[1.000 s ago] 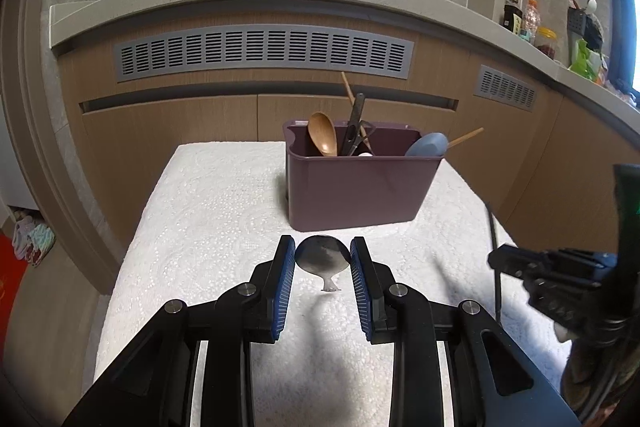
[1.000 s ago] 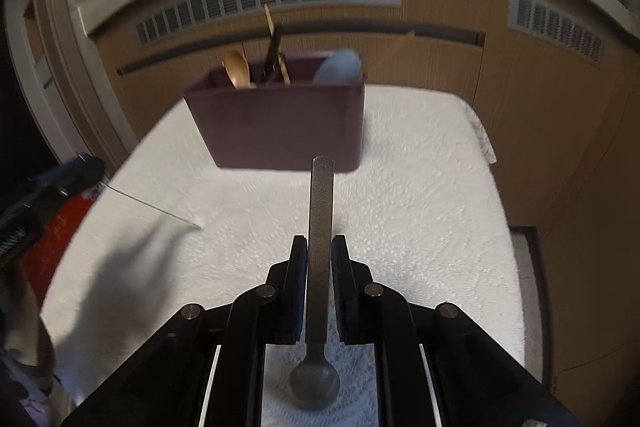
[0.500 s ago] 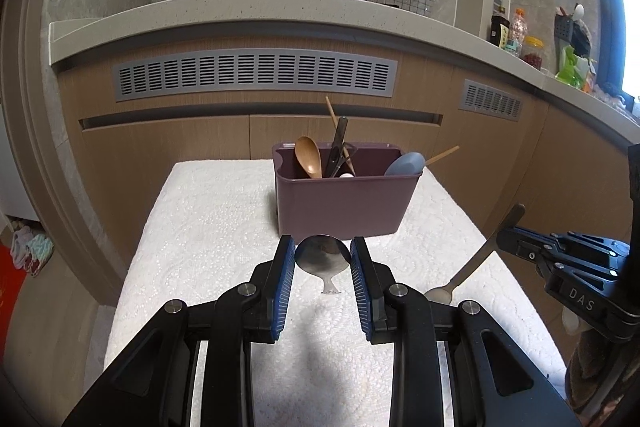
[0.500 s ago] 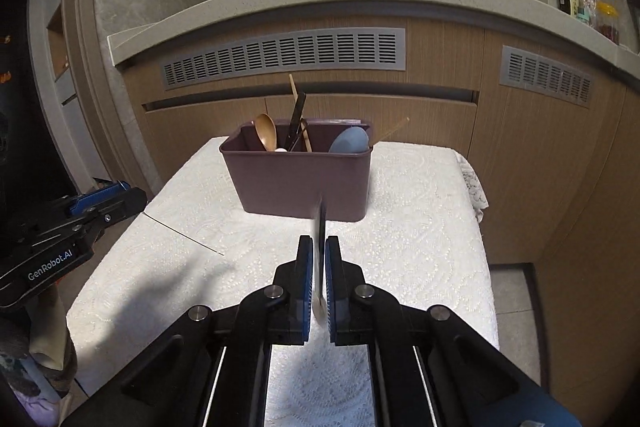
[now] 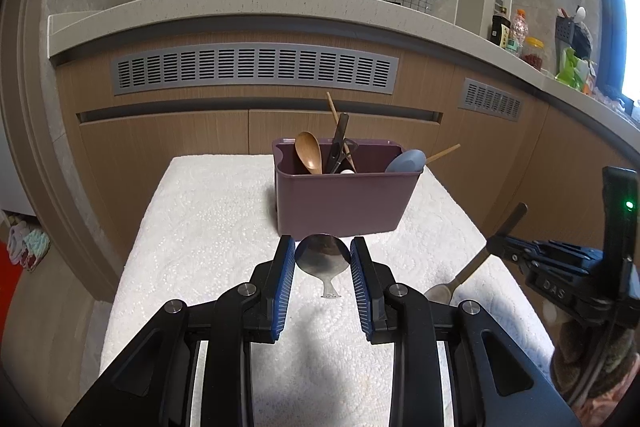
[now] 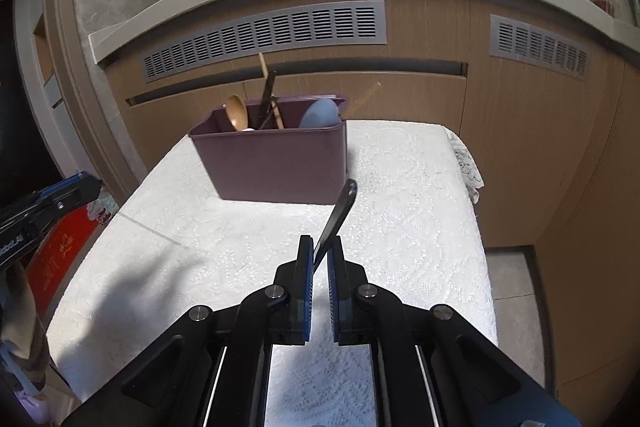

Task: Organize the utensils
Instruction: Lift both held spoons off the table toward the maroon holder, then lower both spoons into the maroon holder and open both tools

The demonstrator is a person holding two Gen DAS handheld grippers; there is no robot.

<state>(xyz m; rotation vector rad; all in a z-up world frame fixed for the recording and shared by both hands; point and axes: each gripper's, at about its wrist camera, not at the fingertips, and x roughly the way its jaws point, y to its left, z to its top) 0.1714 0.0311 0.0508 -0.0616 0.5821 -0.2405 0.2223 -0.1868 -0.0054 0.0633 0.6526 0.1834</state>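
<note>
Spoons sit in both of my tools right now. My left hand-held gripper [image 5: 322, 259] pinches a metal spoon [image 5: 322, 258] by the edges of its bowl, blue pads [image 5: 285, 279] pressed on either side, the bowl facing me and the stub of its neck pointing down above the white cloth [image 5: 208, 227] on the desk. Just past it stands the purple bin [image 5: 340, 203], upright near the far middle of the desk. It holds a wooden spoon [image 5: 309, 157] at its left end, dark scissors and chopsticks [image 5: 338, 143] in the middle, and a blue spoon [image 5: 406, 161] leaning at its right end. To the right, my right hand-held gripper [image 6: 319, 259] is clamped on the handle of a second spoon [image 6: 338, 215]; the handle slants up and to the right toward the bin [image 6: 272, 163], its tip close to the bin's front wall. In the left view that spoon's bowl [image 5: 439, 294] hangs low, near the cloth; I cannot tell whether it touches.
</note>
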